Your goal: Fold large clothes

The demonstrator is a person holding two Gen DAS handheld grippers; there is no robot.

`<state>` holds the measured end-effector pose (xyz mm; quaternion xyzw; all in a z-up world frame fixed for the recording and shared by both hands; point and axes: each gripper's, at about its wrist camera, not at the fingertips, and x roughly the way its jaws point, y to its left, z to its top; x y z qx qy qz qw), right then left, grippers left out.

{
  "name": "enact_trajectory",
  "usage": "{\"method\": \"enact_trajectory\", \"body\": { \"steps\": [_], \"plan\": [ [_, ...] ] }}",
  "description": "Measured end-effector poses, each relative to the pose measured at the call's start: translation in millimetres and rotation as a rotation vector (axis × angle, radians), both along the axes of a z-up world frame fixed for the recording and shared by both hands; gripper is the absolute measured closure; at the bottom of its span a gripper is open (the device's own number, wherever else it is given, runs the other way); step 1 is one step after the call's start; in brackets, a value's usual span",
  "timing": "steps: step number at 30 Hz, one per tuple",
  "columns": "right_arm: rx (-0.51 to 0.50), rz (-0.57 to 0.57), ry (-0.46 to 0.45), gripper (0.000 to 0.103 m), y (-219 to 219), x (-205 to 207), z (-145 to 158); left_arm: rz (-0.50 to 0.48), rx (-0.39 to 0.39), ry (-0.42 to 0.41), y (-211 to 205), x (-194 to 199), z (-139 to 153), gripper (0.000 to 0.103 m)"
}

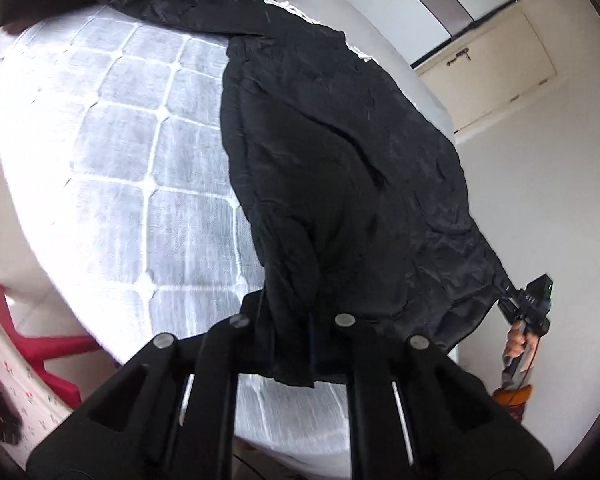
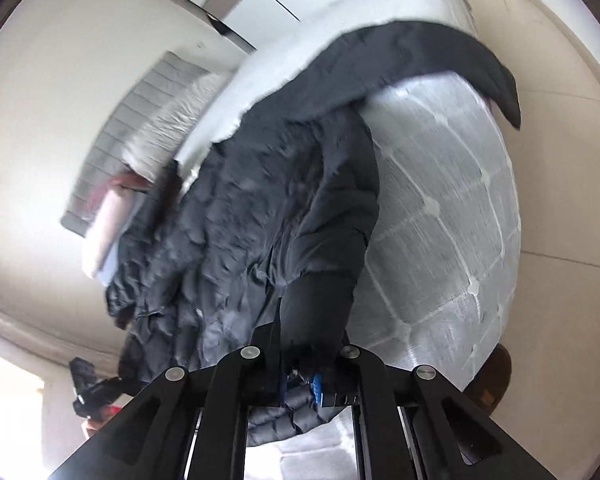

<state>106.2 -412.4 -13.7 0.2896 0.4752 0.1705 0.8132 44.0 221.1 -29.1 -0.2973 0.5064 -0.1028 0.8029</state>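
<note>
– Nearest? The left claw (image 1: 300, 320), pinched tight on the black jacket's (image 1: 332, 152) hem.
– And the right claw (image 2: 300, 360)?
– Clamped on a cuff. The jacket drapes across the bed's (image 1: 132, 152) near edge, between them.

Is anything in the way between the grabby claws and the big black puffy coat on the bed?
No. Both are already shut on the black quilted jacket: the left gripper and the right gripper each pinch a fold of it. It lies on the white quilted mattress, where nothing visible blocks folding.
</note>
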Motion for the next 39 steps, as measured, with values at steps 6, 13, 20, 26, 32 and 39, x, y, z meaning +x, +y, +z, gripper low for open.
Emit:
{"method": "enact_trajectory", "body": {
  "steps": [6, 13, 20, 26, 32, 39],
  "plan": [
    [-0.320, 0.027, 0.225, 0.089, 13, -4, -42, -0.115, 0.237, 0.198, -33, -8, -43, 0.068],
    [-0.540, -0.026, 0.224, 0.053, 16, -21, -25, -0.087, 0.455, 0.137, -61, -28, -13, 0.035],
    [-0.423, -0.058, 0.068, 0.031, 7, -42, 32, -0.003, 0.445, 0.013, -63, -50, 38, 0.022],
    [-0.255, -0.125, -0.015, 0.025, -5, -4, 50, -0.012, 0.408, -0.094, -88, -9, 62, 0.016],
    [-0.106, -0.191, 0.010, 0.025, -20, 51, 26, -0.043, 0.391, -0.137, -128, 63, 59, 0.016],
    [0.019, -0.280, 0.068, 0.025, -42, 127, -18, -0.063, 0.363, -0.177, -160, 132, 33, 0.016]
  ]
}}
